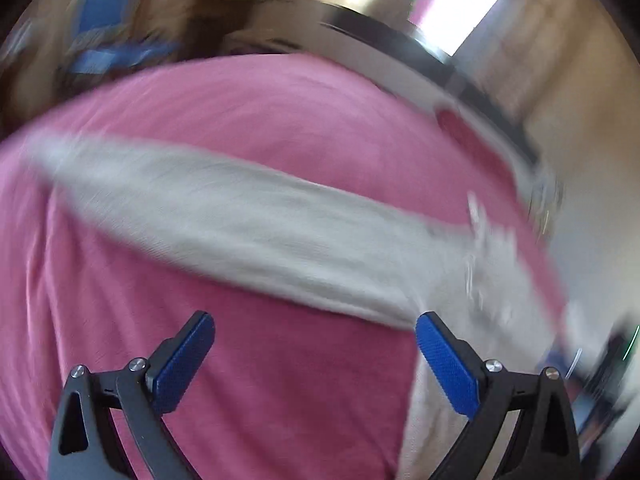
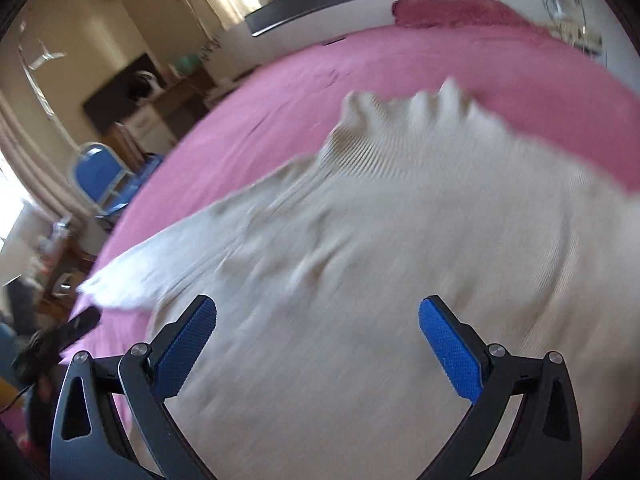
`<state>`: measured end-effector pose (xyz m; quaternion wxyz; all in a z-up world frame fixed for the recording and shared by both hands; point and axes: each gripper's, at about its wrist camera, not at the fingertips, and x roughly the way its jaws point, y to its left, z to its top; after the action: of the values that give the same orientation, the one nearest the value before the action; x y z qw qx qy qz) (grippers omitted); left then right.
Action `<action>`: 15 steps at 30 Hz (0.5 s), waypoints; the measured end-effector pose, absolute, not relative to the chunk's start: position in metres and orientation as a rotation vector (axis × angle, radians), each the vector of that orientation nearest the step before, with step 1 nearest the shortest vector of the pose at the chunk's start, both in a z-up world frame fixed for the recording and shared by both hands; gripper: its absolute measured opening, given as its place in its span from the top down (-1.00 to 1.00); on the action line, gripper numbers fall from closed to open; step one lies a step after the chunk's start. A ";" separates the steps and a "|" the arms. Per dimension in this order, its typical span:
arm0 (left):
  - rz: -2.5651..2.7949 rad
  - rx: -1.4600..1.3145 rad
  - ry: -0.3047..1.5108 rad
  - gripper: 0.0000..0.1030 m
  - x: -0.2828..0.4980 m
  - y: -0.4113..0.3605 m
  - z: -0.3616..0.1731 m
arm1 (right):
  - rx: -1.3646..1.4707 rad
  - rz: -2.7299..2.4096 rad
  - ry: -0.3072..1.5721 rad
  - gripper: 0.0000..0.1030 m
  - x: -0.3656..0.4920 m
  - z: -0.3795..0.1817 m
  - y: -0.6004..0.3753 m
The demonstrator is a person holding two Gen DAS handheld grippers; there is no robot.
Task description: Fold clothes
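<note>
A cream ribbed sweater (image 2: pixel 380 240) lies spread on a pink bedspread (image 2: pixel 280 120). Its collar (image 2: pixel 352 120) points toward the far side of the bed, and one long sleeve (image 1: pixel 240 220) stretches across the pink cover in the left wrist view. My left gripper (image 1: pixel 314 344) hovers open over the bedspread just short of the sleeve, nothing between its blue pads. My right gripper (image 2: pixel 316 336) is open above the sweater's body, also holding nothing. Both views are blurred by motion.
A dark pink pillow (image 2: pixel 452 12) lies at the head of the bed by a dark headboard (image 2: pixel 320 0). A blue chair (image 2: pixel 96 176), a dark cabinet (image 2: pixel 120 100) and a cluttered side table (image 2: pixel 60 264) stand left of the bed.
</note>
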<state>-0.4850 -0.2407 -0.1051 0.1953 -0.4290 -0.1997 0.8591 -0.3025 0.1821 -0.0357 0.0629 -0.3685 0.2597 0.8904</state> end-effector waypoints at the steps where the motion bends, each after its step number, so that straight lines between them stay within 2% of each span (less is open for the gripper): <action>1: 2.392 -1.191 -0.714 -1.00 -0.492 -0.268 -0.110 | -1.124 2.698 0.810 -1.00 -0.298 -0.041 0.174; 5: 2.291 -1.073 -1.371 -1.00 -0.511 -0.378 -0.143 | -1.169 2.723 0.818 -1.00 -0.290 -0.057 0.149; 9: 2.227 -0.969 -1.588 -1.00 -0.525 -0.427 -0.168 | -1.126 2.722 0.847 -1.00 -0.291 -0.060 0.151; 15: 2.188 -0.829 -1.649 -0.97 -0.567 -0.433 -0.169 | -1.079 2.703 0.851 -1.00 -0.293 -0.058 0.158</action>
<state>-0.5674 -0.4332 -0.1690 0.1391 -0.2867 -0.5704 0.7571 -0.2931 0.1580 -0.0577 0.0544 -0.3552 0.2802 0.8901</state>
